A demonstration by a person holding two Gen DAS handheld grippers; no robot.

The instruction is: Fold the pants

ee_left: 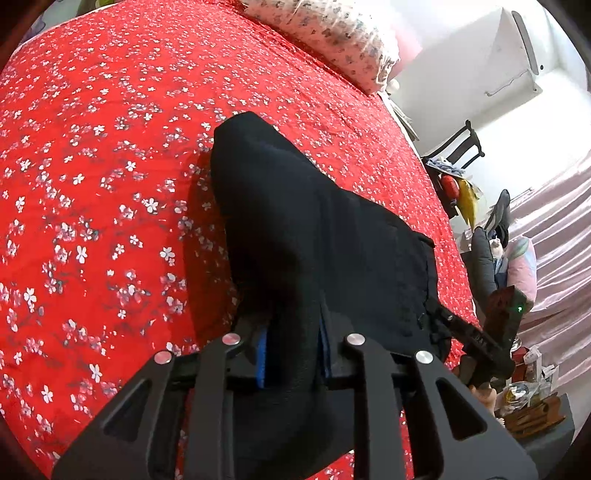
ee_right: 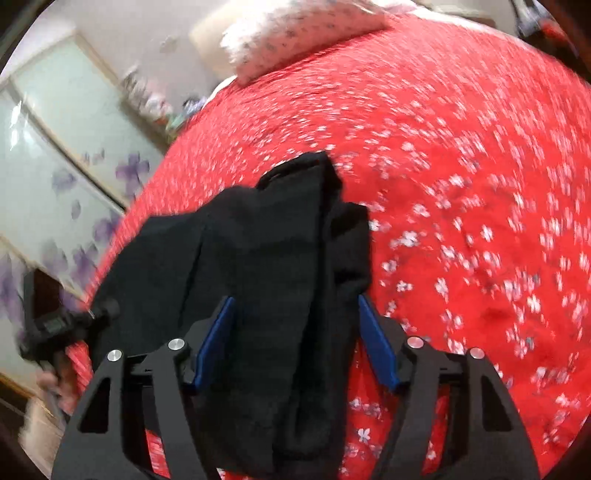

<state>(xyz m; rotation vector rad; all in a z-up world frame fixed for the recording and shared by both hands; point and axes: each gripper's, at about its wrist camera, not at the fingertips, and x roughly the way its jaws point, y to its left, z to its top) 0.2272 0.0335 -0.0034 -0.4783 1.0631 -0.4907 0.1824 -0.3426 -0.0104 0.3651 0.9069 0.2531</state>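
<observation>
Between my left gripper's (ee_left: 291,354) blue pads (ee_left: 261,356) sits a thick fold of the black pants (ee_left: 295,229); the jaws are drawn close and pinch the cloth from both sides. From that pinch the fabric runs away from the tool, up the left wrist view, narrowing to a rounded end that lies on the red floral bedspread (ee_left: 110,166). Long axis follows the line of the fingers, slightly tilted left at the far end. To the right of the grip the cloth spreads wider, out to the other tool, which shows at the edge of that view.

Right gripper (ee_right: 295,343): jaws spread wide, blue pads (ee_right: 218,339) well apart. The pants (ee_right: 266,258) lie bunched in the gap between them, but neither pad presses on the cloth; there is clear space on the right side, and I make out a thin gap on the left too. Fabric extends forward from the fingers to a narrow end on the bedspread (ee_right: 461,184), and a broad flap runs left toward the left tool (ee_right: 55,328). This view is motion-blurred, so fine folds are not readable.

Beyond the garment: a pale patterned pillow (ee_left: 332,33) at the head of the bed, a dark chair (ee_left: 458,144) beside the bed, and a glass panel with purple flowers (ee_right: 55,177) on the other side.
</observation>
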